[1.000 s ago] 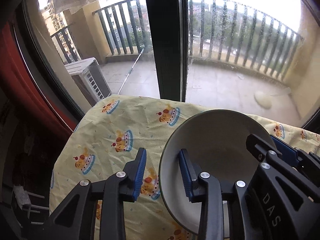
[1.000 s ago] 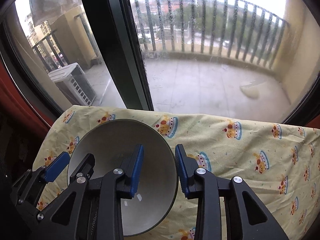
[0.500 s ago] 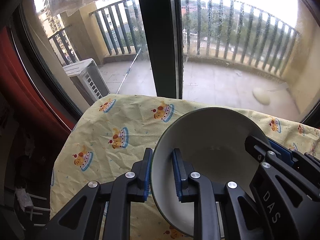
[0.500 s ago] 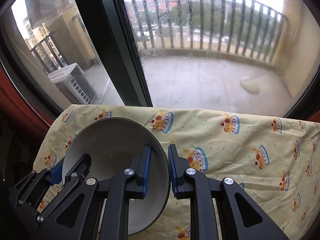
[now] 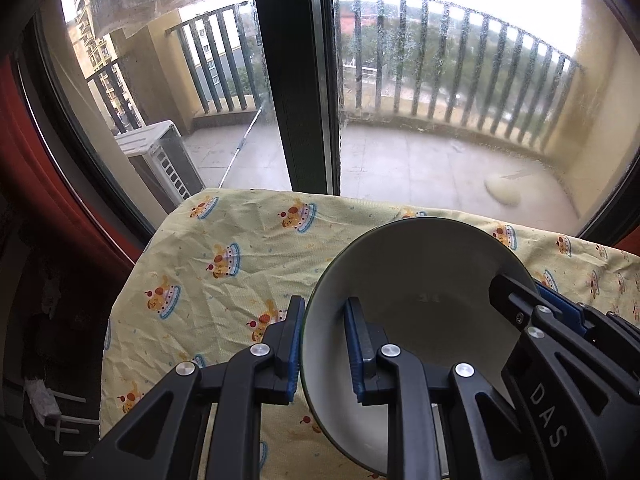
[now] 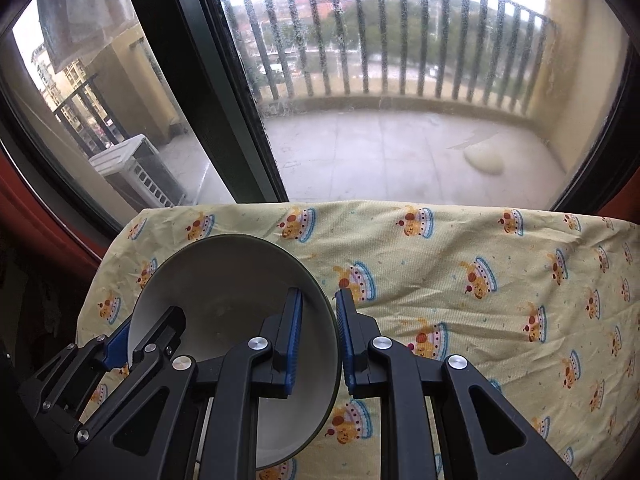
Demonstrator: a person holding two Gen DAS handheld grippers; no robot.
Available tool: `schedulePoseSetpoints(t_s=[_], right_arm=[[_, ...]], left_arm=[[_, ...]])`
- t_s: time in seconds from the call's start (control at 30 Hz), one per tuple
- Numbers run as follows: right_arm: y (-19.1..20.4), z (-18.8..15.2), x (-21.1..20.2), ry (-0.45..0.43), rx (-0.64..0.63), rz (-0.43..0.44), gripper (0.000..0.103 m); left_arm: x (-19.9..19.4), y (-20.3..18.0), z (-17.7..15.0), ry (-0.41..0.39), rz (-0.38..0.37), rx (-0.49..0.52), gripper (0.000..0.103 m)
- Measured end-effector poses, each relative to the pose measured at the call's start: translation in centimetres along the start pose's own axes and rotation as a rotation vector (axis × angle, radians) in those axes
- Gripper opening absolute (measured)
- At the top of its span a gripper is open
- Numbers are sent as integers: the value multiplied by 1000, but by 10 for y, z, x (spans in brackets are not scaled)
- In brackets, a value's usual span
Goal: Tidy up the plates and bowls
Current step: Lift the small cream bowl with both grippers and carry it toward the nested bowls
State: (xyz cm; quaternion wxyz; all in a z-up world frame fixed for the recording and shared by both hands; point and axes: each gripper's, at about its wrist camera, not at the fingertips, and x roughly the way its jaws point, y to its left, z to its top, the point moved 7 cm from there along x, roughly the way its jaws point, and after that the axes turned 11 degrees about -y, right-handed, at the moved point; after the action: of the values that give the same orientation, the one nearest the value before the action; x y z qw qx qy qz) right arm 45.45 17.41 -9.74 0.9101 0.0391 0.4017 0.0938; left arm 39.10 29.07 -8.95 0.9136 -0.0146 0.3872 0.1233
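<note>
Fingers on both grippers straddle the rim of one bowl [image 5: 420,300], from opposite sides. Left gripper [image 5: 322,354]: one blue pad outside the wall, one inside, narrow gap, outer pad looks on the rim, inner pad close to the inner wall; contact on that side can't be confirmed. Right gripper [image 6: 318,344]: same layout on the bowl's far edge, inner pad against the inside wall, outer pad just off the outside with a thin sliver of gap showing. Judged as pinching or nearly so on both; clamp force can't be read.

Bowl location: grey-white inside, dark rim, sitting on or just above the table, which is covered with a yellow cake-print cloth [image 6: 480,280], on the left part of it. It looks tilted toward the cameras. Whether its base touches the cloth is hidden by the fingers. No plates or other bowls visible in either view.

Step in hand, by judgement: two-gripper grasp of the bowl, pre-lift or early lift.

Next move calls for:
- both pinches fully seated on the rim before load goes on
- both grippers rising together, level, so the bowl doesn't twist out
- a destination, none of which is in view, so target is unknown

Risk: smooth glazed wall, thin rim grip, slip if one side leads.
</note>
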Motion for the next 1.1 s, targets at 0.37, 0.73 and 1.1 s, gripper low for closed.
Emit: schedulePoseSetpoints(t_s=[0.37,0.73,1.1], right_arm=[[-8,15,-56,-66,10,-23,21],[-13,13,-121,-133,24,-77,21],[8,-10,-183,-184,29,-123,21]], left_arm=[[-50,-10,16,-52,-35,-7,19],[-97,-11,18,-116,-99,24,20],[-150,13,2,-167,-156,38,20]])
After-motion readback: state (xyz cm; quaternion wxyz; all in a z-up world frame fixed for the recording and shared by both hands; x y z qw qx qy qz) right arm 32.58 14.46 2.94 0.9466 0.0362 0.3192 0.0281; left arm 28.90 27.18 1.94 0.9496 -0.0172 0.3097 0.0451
